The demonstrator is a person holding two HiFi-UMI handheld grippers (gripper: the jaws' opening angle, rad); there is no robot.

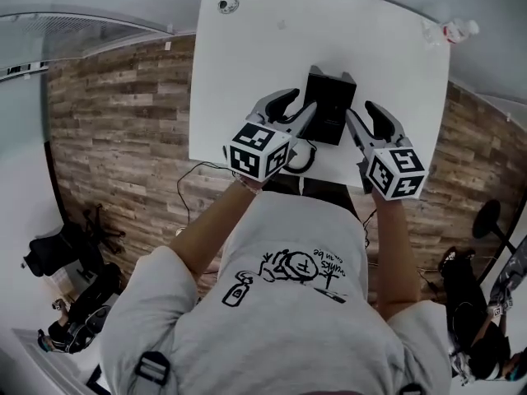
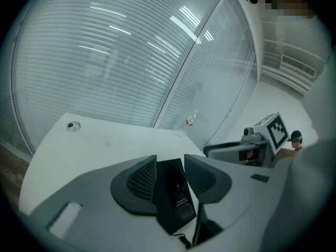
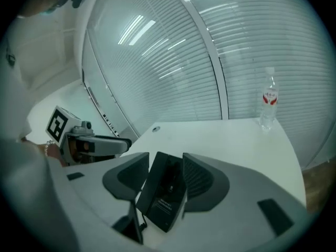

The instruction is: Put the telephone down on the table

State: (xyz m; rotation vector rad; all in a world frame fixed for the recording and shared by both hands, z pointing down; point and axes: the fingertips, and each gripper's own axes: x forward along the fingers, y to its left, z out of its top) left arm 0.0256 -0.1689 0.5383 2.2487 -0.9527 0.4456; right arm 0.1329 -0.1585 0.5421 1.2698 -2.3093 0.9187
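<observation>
In the head view the near end of the telephone (image 1: 331, 97) is hidden behind the left hand-held gripper (image 1: 305, 99) and the right hand-held gripper (image 1: 358, 108). The near edge of the counter (image 1: 247, 72) is covered by both and by the person's shirt (image 1: 296, 245). In the left gripper view only a short piece of the cord (image 2: 185, 240) is shown before it is lost behind the gripper's body. In both gripper views, contact between pads and telephone cannot be judged. The telephone's print is too small to be read. The round object (image 1: 228, 5) at the counter's far corner is too small to be identified.
</observation>
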